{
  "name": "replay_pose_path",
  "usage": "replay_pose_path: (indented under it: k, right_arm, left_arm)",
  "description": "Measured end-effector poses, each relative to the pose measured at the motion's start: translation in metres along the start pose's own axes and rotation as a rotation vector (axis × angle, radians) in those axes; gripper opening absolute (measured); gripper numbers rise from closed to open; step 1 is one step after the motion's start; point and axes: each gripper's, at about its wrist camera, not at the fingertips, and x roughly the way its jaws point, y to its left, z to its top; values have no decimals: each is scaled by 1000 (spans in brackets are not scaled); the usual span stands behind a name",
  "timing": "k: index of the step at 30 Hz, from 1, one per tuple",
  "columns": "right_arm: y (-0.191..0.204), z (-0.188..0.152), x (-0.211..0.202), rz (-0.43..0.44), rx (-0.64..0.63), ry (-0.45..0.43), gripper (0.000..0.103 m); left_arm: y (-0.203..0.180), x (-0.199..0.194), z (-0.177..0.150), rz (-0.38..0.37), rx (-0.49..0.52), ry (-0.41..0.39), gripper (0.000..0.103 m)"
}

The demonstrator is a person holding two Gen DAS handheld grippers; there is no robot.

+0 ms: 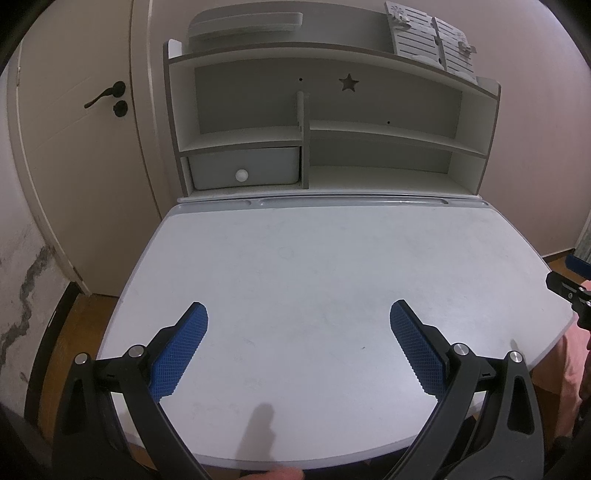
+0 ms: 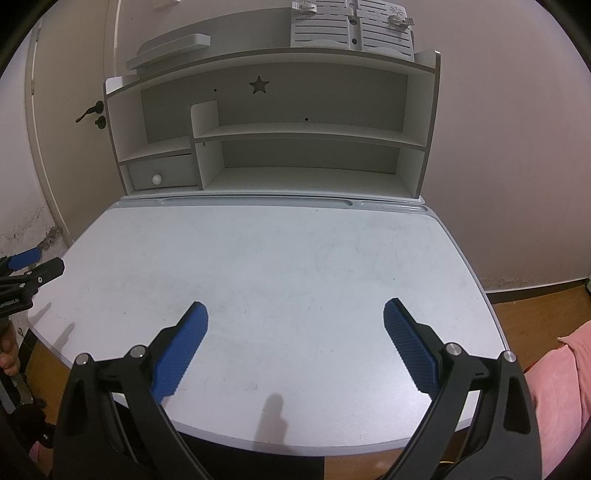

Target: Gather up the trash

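Left tool (image 1: 298, 313) hangs wide apart above the white desk (image 1: 295, 258).

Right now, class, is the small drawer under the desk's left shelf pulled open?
No. In the left wrist view the drawer sits closed in its compartment, its round white knob facing out.

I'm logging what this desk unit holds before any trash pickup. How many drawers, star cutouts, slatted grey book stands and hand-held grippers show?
Drawer: 1
Star cutout: 1
Slatted grey book stand: 1
Hand-held grippers: 2, left, right, both open
Total: 5
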Motion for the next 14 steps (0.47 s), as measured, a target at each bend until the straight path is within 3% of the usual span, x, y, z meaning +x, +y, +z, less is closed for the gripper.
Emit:
replay_pose_path:
  k: [6,14]
  right_arm:
    - [-1,0,1,-3,0,2,94]
    - [-1,-1,0,-3,-2,3,94]
  left_arm:
    - [-4,-6,-2,9,22,-37,96]
    - [-1,0,0,7,1,-4,96]
